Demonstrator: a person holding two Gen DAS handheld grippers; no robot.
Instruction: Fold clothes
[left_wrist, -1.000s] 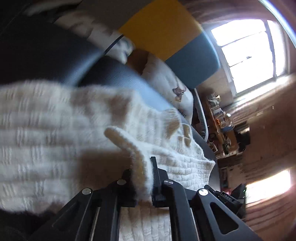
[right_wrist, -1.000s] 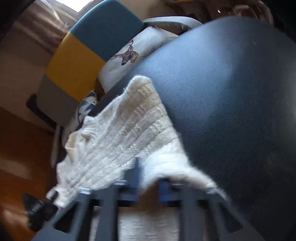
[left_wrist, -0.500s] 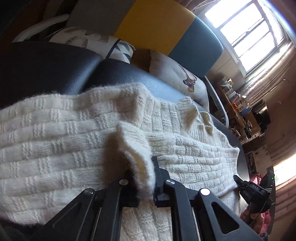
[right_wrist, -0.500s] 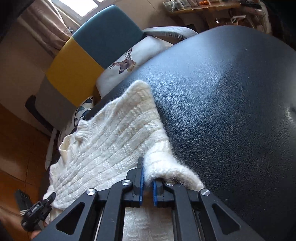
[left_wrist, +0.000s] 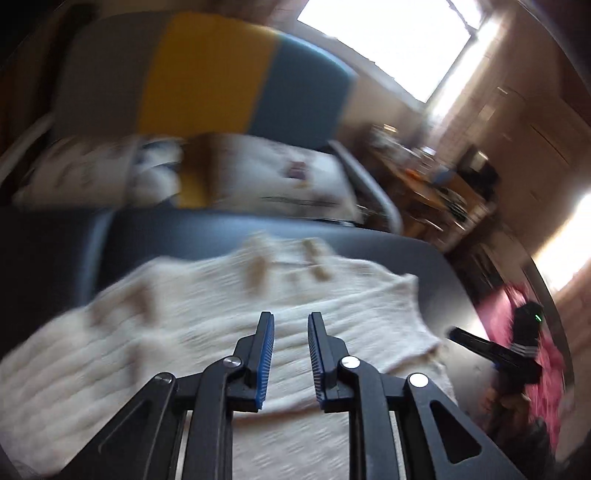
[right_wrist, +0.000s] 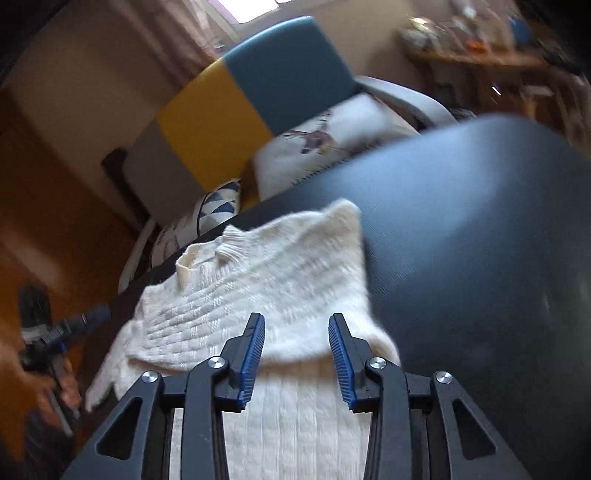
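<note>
A cream knitted sweater lies folded over on a dark leather seat. My left gripper hovers above its near fold with jaws opening and nothing between the blue pads. In the right wrist view the same sweater lies on the dark seat, its folded edge just below my right gripper. Those jaws are opening too, with no fabric pinched. The left view is blurred by motion.
A chair with a grey, yellow and teal back and printed cushions stands behind the seat. A cluttered wooden table is at the right. The other gripper shows over a pink cloth.
Both grippers let go of the sweater edges they pinched and lifted back from it. The sweater now lies flat and folded over. The left view swung upward.
</note>
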